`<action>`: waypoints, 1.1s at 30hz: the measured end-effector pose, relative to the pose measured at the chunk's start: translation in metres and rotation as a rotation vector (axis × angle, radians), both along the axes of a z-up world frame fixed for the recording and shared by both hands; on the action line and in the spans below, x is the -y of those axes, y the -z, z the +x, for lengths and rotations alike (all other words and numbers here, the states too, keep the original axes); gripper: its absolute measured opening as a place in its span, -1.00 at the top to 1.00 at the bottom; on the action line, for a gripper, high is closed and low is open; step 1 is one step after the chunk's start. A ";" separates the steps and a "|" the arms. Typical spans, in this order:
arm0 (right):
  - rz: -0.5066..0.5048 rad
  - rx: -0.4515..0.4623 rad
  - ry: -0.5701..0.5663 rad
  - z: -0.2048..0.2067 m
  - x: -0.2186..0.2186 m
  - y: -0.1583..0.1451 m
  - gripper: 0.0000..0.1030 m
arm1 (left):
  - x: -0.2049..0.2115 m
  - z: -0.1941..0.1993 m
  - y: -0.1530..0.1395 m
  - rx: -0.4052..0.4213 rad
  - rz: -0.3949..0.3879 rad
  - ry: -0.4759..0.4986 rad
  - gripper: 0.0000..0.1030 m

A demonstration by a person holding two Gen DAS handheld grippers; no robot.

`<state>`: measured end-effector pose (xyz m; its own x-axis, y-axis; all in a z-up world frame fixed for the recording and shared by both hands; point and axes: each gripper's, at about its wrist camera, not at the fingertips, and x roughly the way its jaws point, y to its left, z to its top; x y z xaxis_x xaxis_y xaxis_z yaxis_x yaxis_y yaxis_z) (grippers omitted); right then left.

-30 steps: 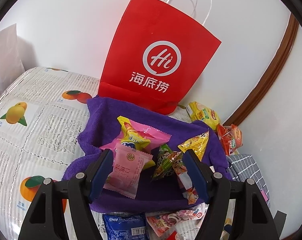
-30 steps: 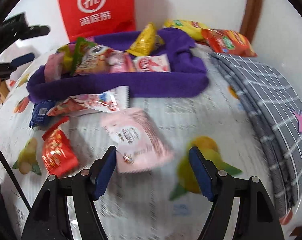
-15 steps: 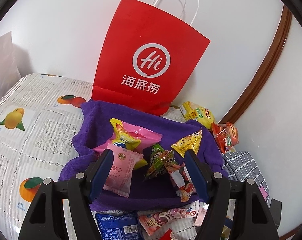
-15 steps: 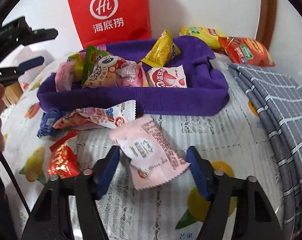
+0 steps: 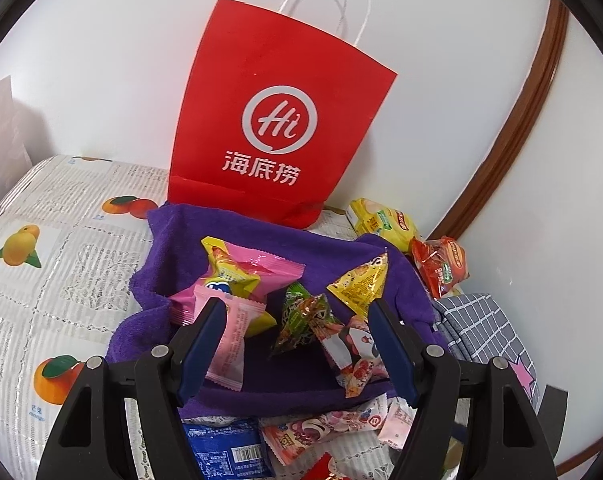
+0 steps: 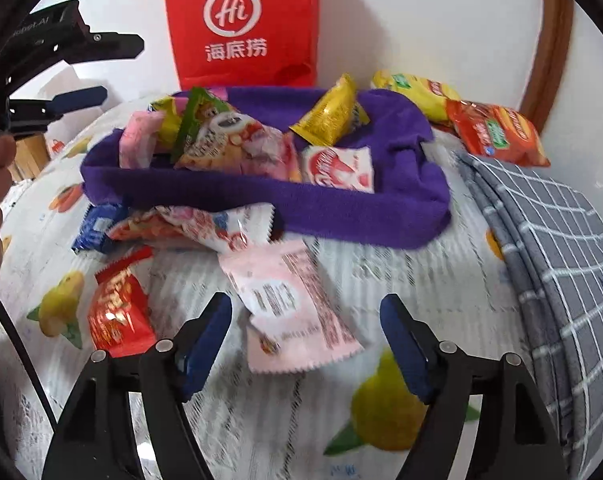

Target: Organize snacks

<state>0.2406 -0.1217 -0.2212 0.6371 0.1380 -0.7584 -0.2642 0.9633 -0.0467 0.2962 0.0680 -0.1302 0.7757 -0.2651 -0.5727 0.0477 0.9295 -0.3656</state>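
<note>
Right gripper (image 6: 305,338), jaws spread and empty, faced the pink packet (image 6: 291,308) lying on the tablecloth (image 6: 401,280) just before the purple cloth tray (image 6: 341,208), its long axis slanting away leftward; left gripper (image 5: 297,346), also spread, hung farther off, above the tray

Black tongs (image 6: 305,340), blue pads (image 6: 207,332), silver screws.

This looks like a home. A fruit-printed tablecloth (image 5: 61,264) covers the table against a plain white wall (image 5: 101,60), with a red paper shopping bag (image 5: 277,128) at upper center and brown wood trim (image 5: 513,128) at right.
</note>
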 end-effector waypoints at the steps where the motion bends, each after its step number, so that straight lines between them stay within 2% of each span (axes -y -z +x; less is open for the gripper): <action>1: 0.000 -0.010 -0.010 0.005 -0.003 0.001 -0.48 | 0.001 -0.001 0.000 0.002 0.004 0.003 -0.38; 3: -0.014 -0.021 -0.010 0.011 -0.007 0.006 -0.47 | 0.004 -0.002 -0.001 0.008 0.016 0.010 -0.38; 5: 0.003 -0.043 -0.017 0.015 -0.008 0.008 -0.30 | 0.006 -0.003 -0.002 0.013 0.028 0.018 -0.38; 6: 0.019 -0.038 -0.014 0.015 -0.006 0.007 0.04 | 0.006 -0.004 -0.002 0.014 0.029 0.021 -0.38; 9: 0.047 -0.036 0.012 0.017 0.000 0.007 0.16 | 0.008 -0.003 -0.001 0.009 0.029 0.029 -0.38; 13: 0.111 -0.045 0.010 0.019 0.008 0.007 0.15 | 0.011 -0.002 0.003 -0.007 0.035 0.031 -0.38; 20: 0.128 -0.050 -0.004 0.020 0.006 0.009 0.06 | 0.021 -0.005 0.009 -0.032 0.065 0.073 -0.38; 28: 0.067 -0.040 0.000 0.018 0.000 0.010 0.08 | 0.030 -0.009 0.015 -0.054 0.129 0.078 -0.36; 33: 0.042 -0.036 0.001 0.016 -0.004 0.010 0.08 | 0.021 -0.014 0.026 -0.084 0.129 0.054 -0.36</action>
<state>0.2570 -0.1177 -0.2309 0.6096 0.1696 -0.7744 -0.2644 0.9644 0.0032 0.2822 0.0469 -0.1562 0.7105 -0.2254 -0.6666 0.0732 0.9659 -0.2485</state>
